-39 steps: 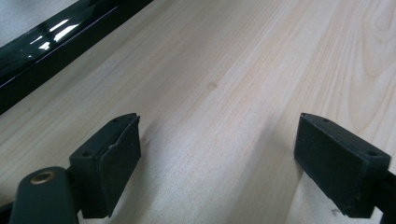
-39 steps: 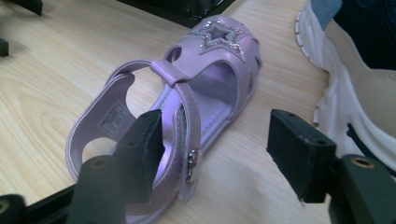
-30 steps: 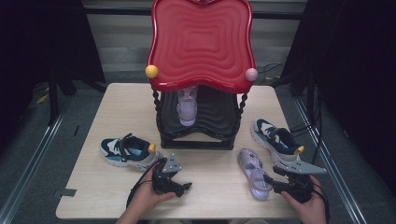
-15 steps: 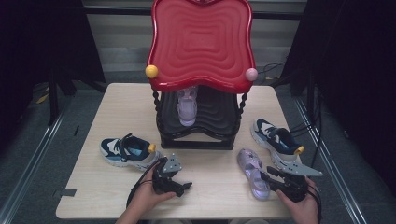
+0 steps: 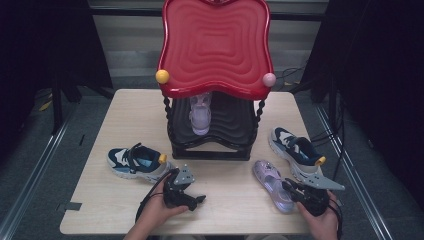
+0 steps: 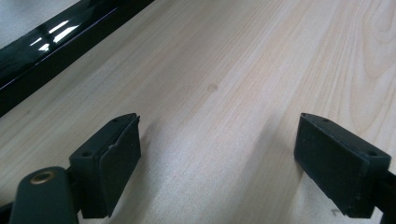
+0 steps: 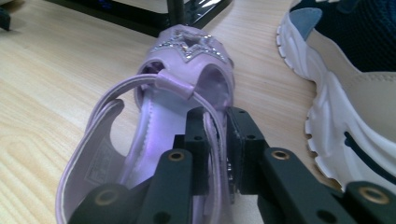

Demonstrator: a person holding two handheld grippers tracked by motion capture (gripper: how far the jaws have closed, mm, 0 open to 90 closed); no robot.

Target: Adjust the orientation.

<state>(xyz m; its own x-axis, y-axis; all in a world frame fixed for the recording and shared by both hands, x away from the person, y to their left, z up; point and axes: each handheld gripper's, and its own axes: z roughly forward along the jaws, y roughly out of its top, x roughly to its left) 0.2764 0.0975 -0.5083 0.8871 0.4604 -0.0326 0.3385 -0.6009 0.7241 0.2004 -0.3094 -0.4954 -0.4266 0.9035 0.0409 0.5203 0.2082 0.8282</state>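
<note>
My right claw (image 7: 215,154) had just closed on the side strap of the lilac sandal (image 7: 154,135), which lay flat on the table (image 5: 230,210) just beside a blue-and-white sneaker (image 5: 296,150), in front of the black rack (image 5: 210,145). My left claw (image 6: 219,163) rested low over bare wood with its jaws wide apart and nothing between them, near the other sneaker (image 5: 135,162). A second sandal (image 5: 200,117) stood on the rack under its red top (image 5: 215,47).
</note>
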